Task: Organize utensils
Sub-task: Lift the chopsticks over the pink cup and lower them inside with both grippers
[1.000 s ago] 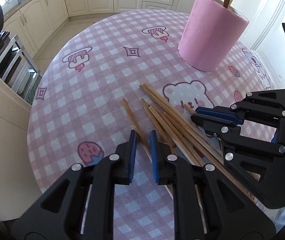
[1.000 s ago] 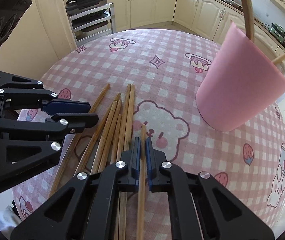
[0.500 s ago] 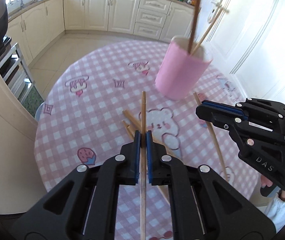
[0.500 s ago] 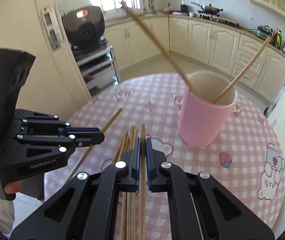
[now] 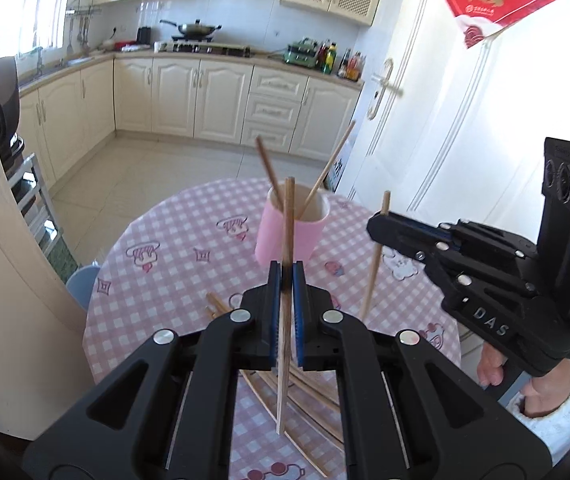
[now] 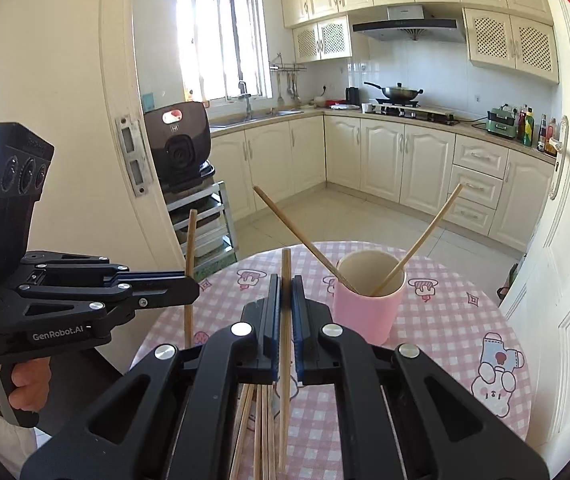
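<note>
My left gripper point(image 5: 286, 276) is shut on one wooden chopstick point(image 5: 287, 232), held upright above the table. My right gripper point(image 6: 285, 284) is shut on another chopstick point(image 6: 285, 320), also upright. Each gripper shows in the other's view: the right gripper point(image 5: 377, 228) with its chopstick point(image 5: 375, 272), the left gripper point(image 6: 193, 288) with its chopstick point(image 6: 190, 248). A pink cup point(image 5: 291, 232) point(image 6: 369, 312) stands further back on the table with two chopsticks leaning in it. Several loose chopsticks point(image 5: 309, 396) point(image 6: 259, 432) lie on the cloth below both grippers.
The round table point(image 5: 157, 264) has a pink checked cloth with cartoon prints. A blue stool point(image 5: 81, 284) stands by its left edge. A white door point(image 5: 465, 128) is close on the right, a rack with an appliance point(image 6: 183, 148) on the left, kitchen cabinets behind.
The left gripper closed on a chopstick on the table. Both grippers then rose with a chopstick each and tilted up, so the cup and table now sit lower and farther.
</note>
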Demonstrator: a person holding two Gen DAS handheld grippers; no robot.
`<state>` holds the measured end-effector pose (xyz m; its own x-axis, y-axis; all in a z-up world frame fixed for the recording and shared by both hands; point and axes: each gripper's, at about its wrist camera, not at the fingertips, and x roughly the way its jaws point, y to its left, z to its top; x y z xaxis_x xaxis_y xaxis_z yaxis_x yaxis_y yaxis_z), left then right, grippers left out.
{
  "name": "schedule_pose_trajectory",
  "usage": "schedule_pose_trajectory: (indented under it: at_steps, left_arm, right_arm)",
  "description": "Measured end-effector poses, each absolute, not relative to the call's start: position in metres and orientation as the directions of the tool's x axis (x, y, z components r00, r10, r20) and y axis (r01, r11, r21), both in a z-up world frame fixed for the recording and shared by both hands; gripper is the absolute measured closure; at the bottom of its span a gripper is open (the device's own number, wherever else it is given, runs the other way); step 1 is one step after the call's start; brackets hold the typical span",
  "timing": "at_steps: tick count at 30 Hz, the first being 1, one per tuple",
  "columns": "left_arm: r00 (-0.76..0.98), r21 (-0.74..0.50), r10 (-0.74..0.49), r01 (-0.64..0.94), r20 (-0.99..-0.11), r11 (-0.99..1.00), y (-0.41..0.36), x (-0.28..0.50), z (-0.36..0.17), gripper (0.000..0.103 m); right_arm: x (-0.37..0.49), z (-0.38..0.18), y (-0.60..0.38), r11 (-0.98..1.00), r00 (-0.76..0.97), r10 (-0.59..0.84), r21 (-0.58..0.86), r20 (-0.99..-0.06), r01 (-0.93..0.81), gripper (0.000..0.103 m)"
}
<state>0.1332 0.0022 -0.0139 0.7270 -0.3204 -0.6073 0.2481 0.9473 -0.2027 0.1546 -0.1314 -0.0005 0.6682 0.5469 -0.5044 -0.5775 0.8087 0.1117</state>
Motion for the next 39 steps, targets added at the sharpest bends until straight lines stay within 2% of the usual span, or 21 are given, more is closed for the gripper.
schedule_pose_trajectory:
  at_steps: [8,19,27,39]
  left_arm:
    - [0.777,-0.198,-0.338,0.274,-0.531,0.941,-0.012,0.123,0.010,0.097]
    - [0.781,-0.195,-0.340,0.279,-0.524,0.940,-0.027,0.138,0.017,0.097]
    - [0.793,-0.177,-0.343,0.294,-0.504,0.939,-0.036,0.150,0.029,0.097]
    - [0.853,-0.140,-0.326,0.294,-0.408,0.945,-0.047,0.176,0.082,0.097]
  right_arm:
    - [0.145,0.005,-0.136,0.819,0.695,0.534,0.092,-0.481,-0.566,0.099]
    - [0.150,0.017,-0.147,0.837,0.731,0.514,0.076,-0.448,-0.542,0.099]
    - [0.160,0.031,-0.154,0.854,0.771,0.500,0.078,-0.393,-0.514,0.099]
    - [0.187,0.068,-0.158,0.879,0.835,0.467,0.047,-0.290,-0.475,0.099]
